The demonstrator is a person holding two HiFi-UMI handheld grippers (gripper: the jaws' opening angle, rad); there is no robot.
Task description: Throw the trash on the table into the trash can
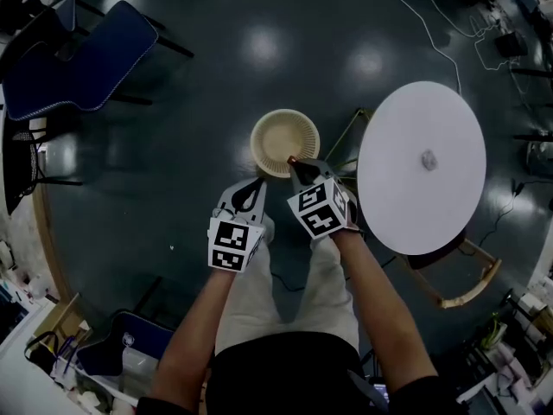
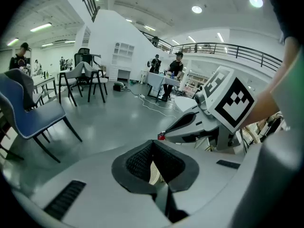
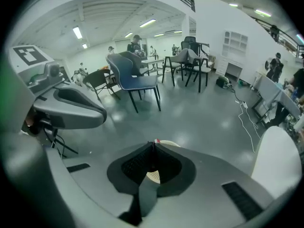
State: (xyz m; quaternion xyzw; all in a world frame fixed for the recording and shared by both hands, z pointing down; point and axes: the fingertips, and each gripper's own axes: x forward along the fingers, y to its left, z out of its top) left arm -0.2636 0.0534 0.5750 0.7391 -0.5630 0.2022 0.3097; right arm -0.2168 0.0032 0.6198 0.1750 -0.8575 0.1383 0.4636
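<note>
The can (image 1: 285,143) stands upright on the floor, its round mouth facing up; being round, it shows no long axis. The right gripper (image 1: 294,162) points down over the can's near rim, with its jaws pressed together on a tiny red scrap (image 2: 161,137) at their tips; the scrap is too small to tell which way it runs. The left gripper (image 1: 257,185) hangs just near-left of the can, its jaws pressed together and empty. The round white table (image 1: 406,206) stands right of the can; one crumpled wad (image 1: 428,159) lies near its middle, well apart from the can and too small to give an axis. A thin greenish frame (image 1: 346,137) stands between the can and the table. A blue chair (image 1: 78,59) sits far up-left of the can; a wooden chair (image 1: 471,288) is tucked under the table's near edge. Count: one can, one table, one wad, one scrap, two grippers.
</note>
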